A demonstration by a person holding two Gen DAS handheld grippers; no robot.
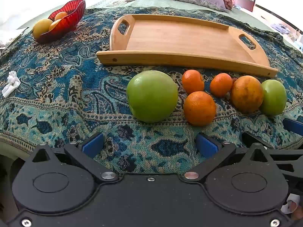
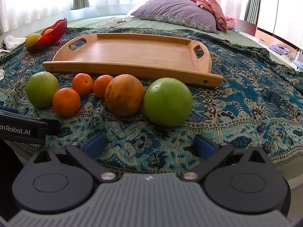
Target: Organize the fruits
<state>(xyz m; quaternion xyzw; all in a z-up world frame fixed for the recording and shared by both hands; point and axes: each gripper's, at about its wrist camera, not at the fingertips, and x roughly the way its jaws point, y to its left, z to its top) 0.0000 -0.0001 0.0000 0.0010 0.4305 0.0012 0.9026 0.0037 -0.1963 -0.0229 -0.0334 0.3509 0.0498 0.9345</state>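
A row of fruit lies on a patterned blue blanket in front of an empty wooden tray [image 1: 180,36] [image 2: 132,53]. In the left wrist view a green apple [image 1: 152,96] sits straight ahead of my open, empty left gripper [image 1: 150,147], with three small oranges [image 1: 199,108], a large orange [image 1: 247,94] and a second green apple [image 1: 274,97] to its right. In the right wrist view my open, empty right gripper [image 2: 149,145] faces the second green apple [image 2: 168,102], beside the large orange [image 2: 124,95].
A red glass bowl [image 1: 65,21] [image 2: 54,33] holding yellow and orange fruit stands at the back left. A crumpled white tissue [image 1: 11,83] lies at the left. A purple pillow [image 2: 176,12] and pink cloth lie behind the tray. The other gripper's body [image 2: 22,127] shows at the left.
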